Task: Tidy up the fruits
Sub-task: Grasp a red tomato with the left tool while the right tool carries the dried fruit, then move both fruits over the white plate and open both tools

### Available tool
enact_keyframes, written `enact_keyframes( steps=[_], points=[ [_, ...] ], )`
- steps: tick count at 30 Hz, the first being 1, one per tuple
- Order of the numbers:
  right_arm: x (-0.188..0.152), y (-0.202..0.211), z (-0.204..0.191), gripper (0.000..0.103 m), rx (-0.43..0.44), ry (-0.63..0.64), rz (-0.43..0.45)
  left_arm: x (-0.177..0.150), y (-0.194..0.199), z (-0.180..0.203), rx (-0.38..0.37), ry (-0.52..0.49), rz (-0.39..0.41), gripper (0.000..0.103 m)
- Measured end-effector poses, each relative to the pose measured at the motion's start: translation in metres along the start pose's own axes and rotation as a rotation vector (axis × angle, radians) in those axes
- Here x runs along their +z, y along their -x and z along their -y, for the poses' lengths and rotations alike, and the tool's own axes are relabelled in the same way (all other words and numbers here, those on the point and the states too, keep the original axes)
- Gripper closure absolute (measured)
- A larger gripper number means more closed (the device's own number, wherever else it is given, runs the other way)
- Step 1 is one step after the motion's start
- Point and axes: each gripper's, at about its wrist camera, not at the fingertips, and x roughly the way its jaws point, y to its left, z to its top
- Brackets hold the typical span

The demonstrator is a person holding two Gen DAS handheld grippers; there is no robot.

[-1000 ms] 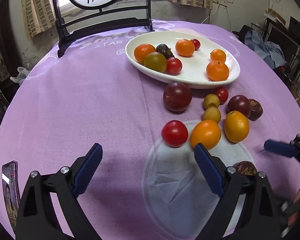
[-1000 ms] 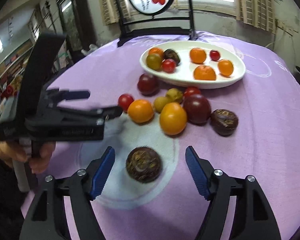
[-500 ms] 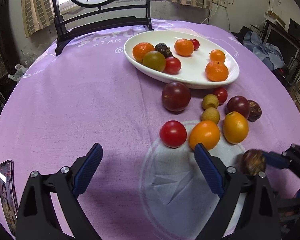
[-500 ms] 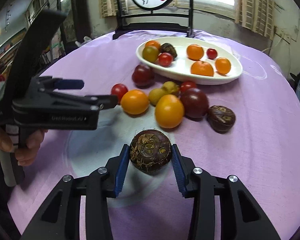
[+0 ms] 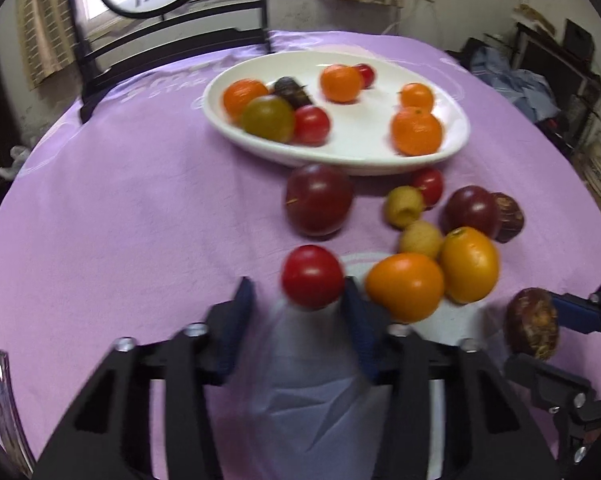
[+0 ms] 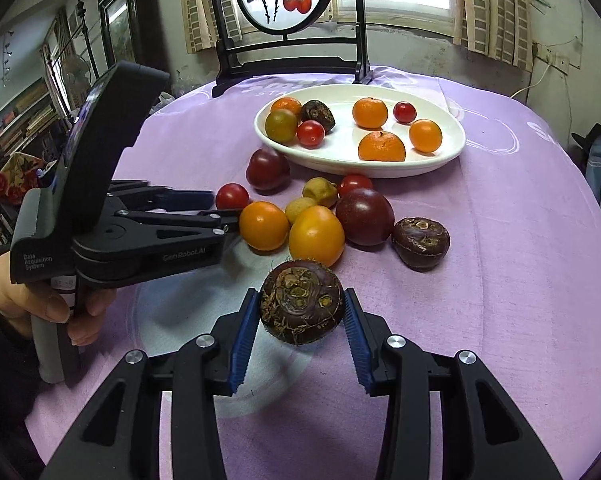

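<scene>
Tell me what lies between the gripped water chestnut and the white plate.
Right wrist view: an orange fruit, then a small yellow fruit and a red tomato, separate water chestnut from plate.

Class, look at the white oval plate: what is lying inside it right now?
Inside the white plate: four orange citrus fruits, two red tomatoes, a greenish tomato and a brown water chestnut, partly hidden.

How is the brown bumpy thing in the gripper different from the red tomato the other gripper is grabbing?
The water chestnut is dark brown, rough and flattish; the red tomato is shiny, smooth and round. The right gripper holds the chestnut firmly, while the left gripper's jaws are closing around the tomato. Both are small.
</scene>
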Motion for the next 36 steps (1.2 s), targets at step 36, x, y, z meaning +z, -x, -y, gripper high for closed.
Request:
enact_keyframes(
  steps=[36],
  points=[
    [0.138, -0.066, 0.112, 0.060, 0.060, -0.309, 0.053, 0.129, -0.032, 0.025, -0.049, 0.039, 0.038, 0.074]
  ],
)
